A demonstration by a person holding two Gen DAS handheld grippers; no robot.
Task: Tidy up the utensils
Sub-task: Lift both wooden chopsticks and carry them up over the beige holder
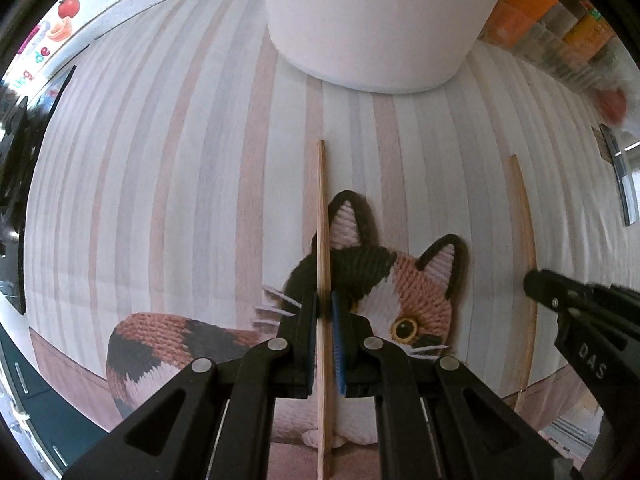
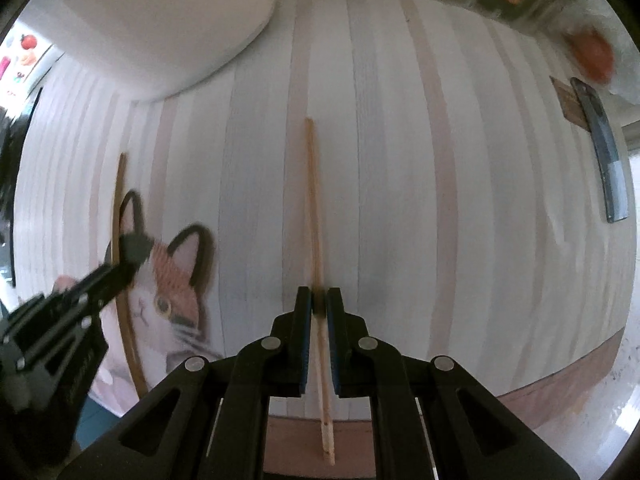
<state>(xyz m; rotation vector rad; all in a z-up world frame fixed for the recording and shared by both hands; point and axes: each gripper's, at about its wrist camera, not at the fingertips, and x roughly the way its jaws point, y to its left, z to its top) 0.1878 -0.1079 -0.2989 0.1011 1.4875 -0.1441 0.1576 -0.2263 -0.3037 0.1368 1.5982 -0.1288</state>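
Two wooden chopsticks lie lengthwise on a striped placemat (image 1: 180, 200) printed with a knitted cat (image 1: 404, 292). My left gripper (image 1: 325, 308) is shut on the left chopstick (image 1: 321, 208), which runs forward between its jaws. My right gripper (image 2: 319, 300) is shut on the right chopstick (image 2: 313, 184). In the left wrist view the right chopstick (image 1: 524, 216) and the right gripper's fingers (image 1: 560, 292) show at the right. In the right wrist view the left chopstick (image 2: 118, 200) and the left gripper's fingers (image 2: 128, 256) show at the left. A large white container (image 1: 372, 20) stands ahead.
The white container also shows at the upper left of the right wrist view (image 2: 160, 20). A knife (image 2: 604, 152) lies at the mat's right edge. Orange packages (image 1: 532, 8) and a red object (image 2: 592, 56) sit at the back right. The mat's brown border (image 2: 560, 380) runs along the near edge.
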